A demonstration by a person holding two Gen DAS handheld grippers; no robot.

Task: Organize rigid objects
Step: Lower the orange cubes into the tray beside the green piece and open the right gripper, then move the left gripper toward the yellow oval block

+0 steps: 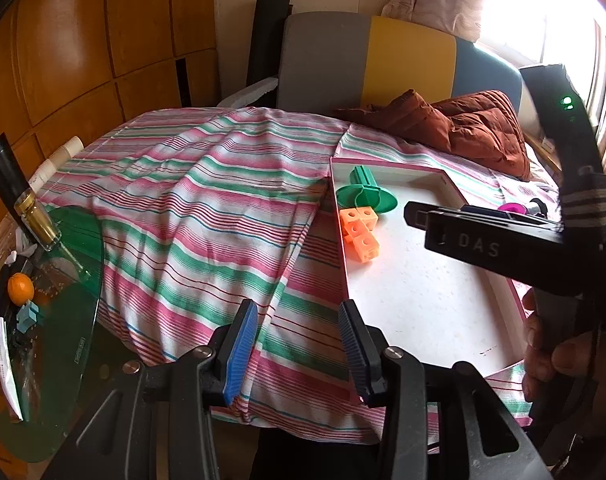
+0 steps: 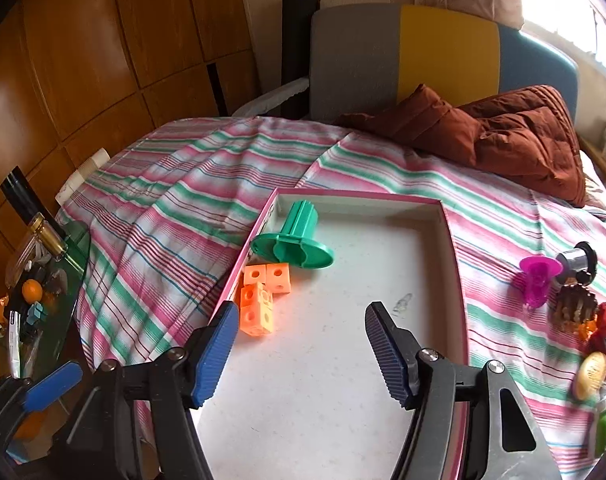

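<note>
A shallow white box lid with a pink rim (image 2: 449,216) lies on the striped bed cover. In it lie a green spool-shaped toy (image 2: 293,242) and a cluster of orange linking cubes (image 2: 261,296); both also show in the left wrist view, spool (image 1: 365,192) and cubes (image 1: 361,230). My right gripper (image 2: 301,354) is open and empty above the lid's near part. My left gripper (image 1: 299,354) is open and empty over the cover, just left of the lid's rim (image 1: 339,236). On the cover right of the lid lie a magenta toy (image 2: 537,280), a grey spool (image 2: 575,262), a pine cone (image 2: 575,308).
A rust-brown quilted jacket (image 2: 503,136) lies at the back of the bed before a grey, yellow and blue headboard (image 2: 443,52). A glass side table (image 1: 63,320) at left holds a bottle (image 1: 23,204), an orange (image 1: 20,288) and clutter. More small items (image 2: 591,372) lie at far right.
</note>
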